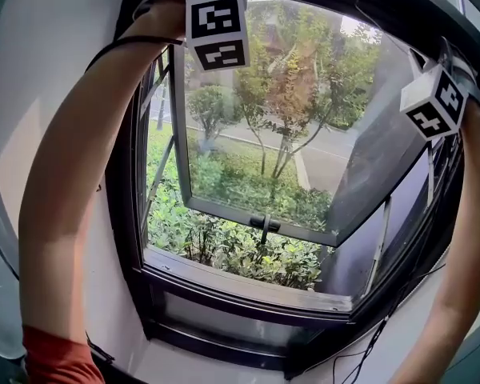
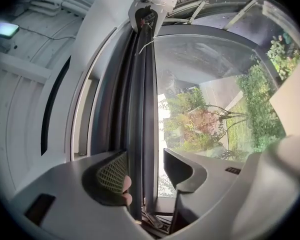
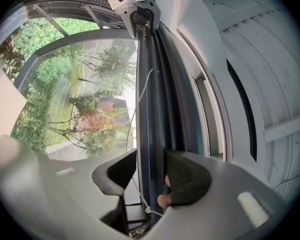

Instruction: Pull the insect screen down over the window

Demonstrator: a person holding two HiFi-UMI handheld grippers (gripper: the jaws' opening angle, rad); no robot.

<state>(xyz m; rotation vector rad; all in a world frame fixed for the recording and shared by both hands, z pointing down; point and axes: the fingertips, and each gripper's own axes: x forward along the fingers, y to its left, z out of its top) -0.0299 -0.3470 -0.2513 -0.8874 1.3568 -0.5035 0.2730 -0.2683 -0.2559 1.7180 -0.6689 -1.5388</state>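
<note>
The insect screen's dark pull bar (image 2: 140,109) runs along the top of the window frame, seen lengthwise in both gripper views. My left gripper (image 2: 145,171) is open around it: the mesh pad (image 2: 112,171) lies against the bar and a strip of daylight shows at the other jaw. My right gripper (image 3: 150,176) is shut on the same bar (image 3: 150,109), with both jaws against it. In the head view only the marker cubes (image 1: 217,32) (image 1: 434,102) of the grippers show, high at the window's top corners. No screen mesh covers the opening.
The glass sash (image 1: 256,158) is swung outward, its handle (image 1: 264,222) at the bottom rail, with shrubs and a road beyond. A thin white cord (image 3: 138,109) hangs beside the bar. My bare arms (image 1: 72,174) flank the dark window frame (image 1: 248,290). A cable (image 1: 376,342) trails below right.
</note>
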